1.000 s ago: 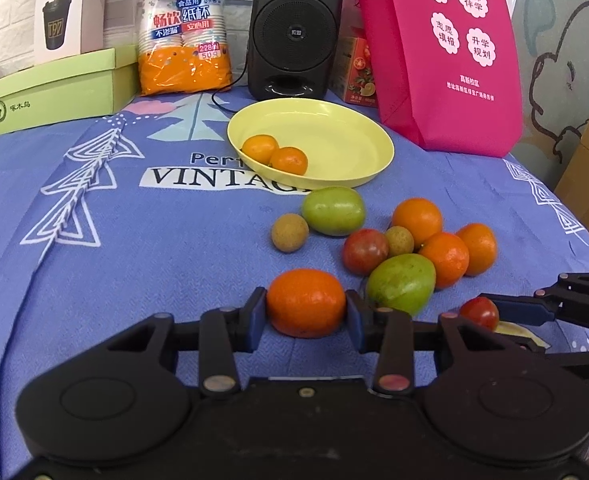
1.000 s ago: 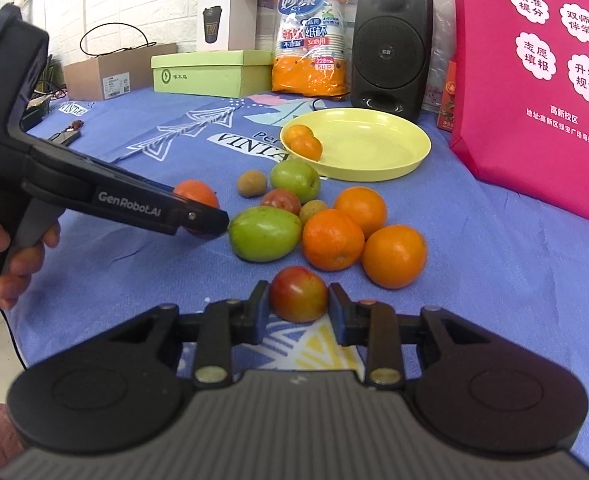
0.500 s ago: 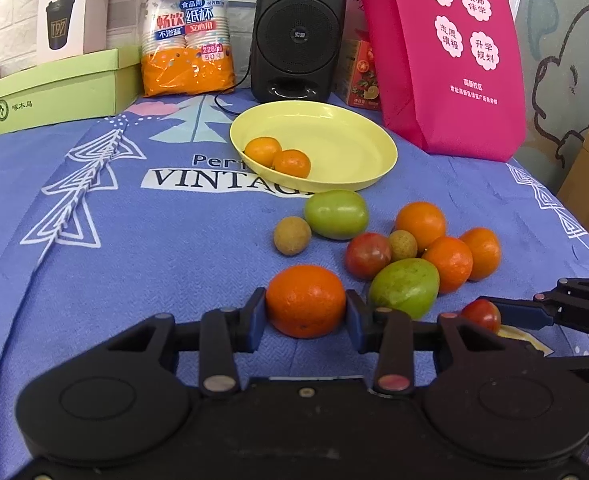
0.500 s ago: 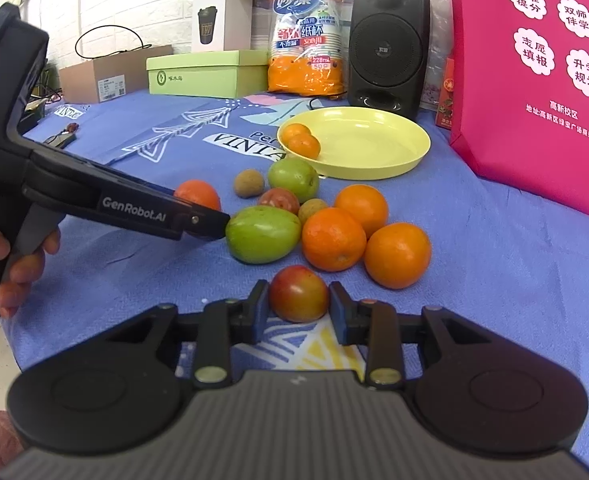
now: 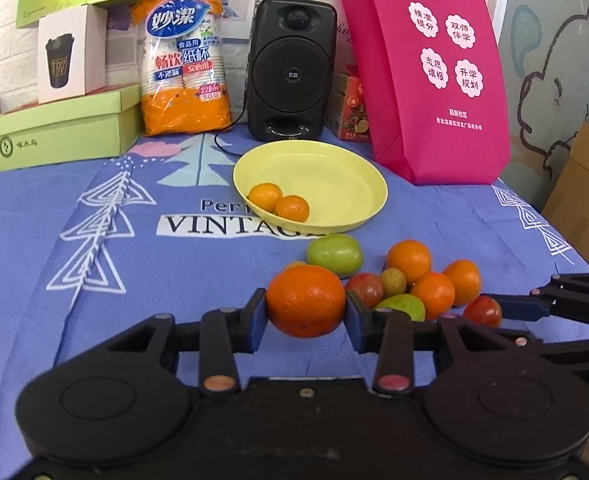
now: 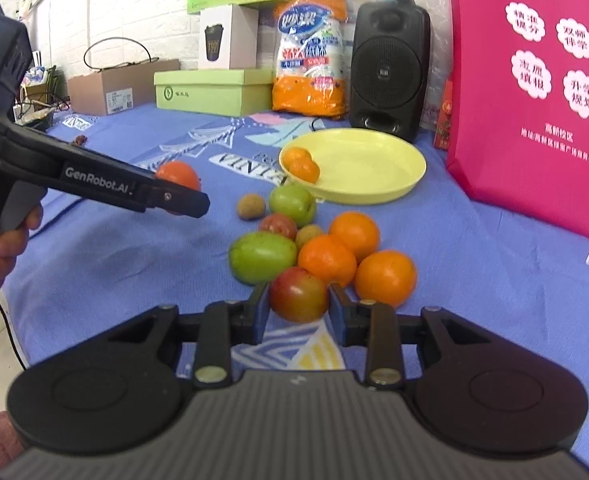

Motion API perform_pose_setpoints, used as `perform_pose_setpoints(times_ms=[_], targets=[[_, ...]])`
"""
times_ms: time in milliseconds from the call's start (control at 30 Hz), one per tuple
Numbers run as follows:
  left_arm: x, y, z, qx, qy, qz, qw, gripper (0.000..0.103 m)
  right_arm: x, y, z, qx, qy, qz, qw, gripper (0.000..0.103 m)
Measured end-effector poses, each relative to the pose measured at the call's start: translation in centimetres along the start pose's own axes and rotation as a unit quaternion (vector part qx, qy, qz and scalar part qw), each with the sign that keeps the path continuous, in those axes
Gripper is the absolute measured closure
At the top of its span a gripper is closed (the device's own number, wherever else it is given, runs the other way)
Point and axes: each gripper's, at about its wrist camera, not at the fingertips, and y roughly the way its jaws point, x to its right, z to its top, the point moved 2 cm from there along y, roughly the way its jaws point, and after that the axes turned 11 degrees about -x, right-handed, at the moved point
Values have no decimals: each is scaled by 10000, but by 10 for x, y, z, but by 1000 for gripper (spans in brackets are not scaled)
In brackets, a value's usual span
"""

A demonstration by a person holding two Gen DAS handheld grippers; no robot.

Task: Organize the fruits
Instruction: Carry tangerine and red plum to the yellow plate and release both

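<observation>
My left gripper (image 5: 305, 309) is shut on an orange (image 5: 305, 301) and holds it above the blue cloth, short of the yellow plate (image 5: 334, 168). The plate holds two small oranges (image 5: 278, 200). My right gripper (image 6: 298, 305) is shut on a red-green tomato (image 6: 299, 294), lifted just in front of the fruit pile. The pile has oranges (image 6: 385, 277), two green fruits (image 6: 263, 256), a red tomato (image 6: 278, 225) and small brown fruits (image 6: 250, 206). The left gripper with its orange shows in the right wrist view (image 6: 174, 192); the right gripper shows in the left wrist view (image 5: 490, 310).
A black speaker (image 5: 290, 68), a pack of paper cups (image 5: 184, 56), a green box (image 5: 62, 132) and a pink bag (image 5: 434, 72) line the back of the table. A cardboard box (image 5: 582, 200) stands off the right edge.
Both grippers have lifted their fruits off the cloth and moved forward toward the plate. The left gripper's orange now sits higher, in front of the pile.
</observation>
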Motion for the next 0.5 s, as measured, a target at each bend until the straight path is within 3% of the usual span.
perform_pose_setpoints(times_ms=[167,300,500], targets=[[-3,14,30,-24,173,-133,9998,64,14,1,23,90,-109,-148,9998,72],[-5,40,69,19,414,68,9991,64,30,13,54,189,-130,-192,9996,72],[-14,98,121,-128,256,294,9992,64,44,54,105,196,-168,-280,9993,72]])
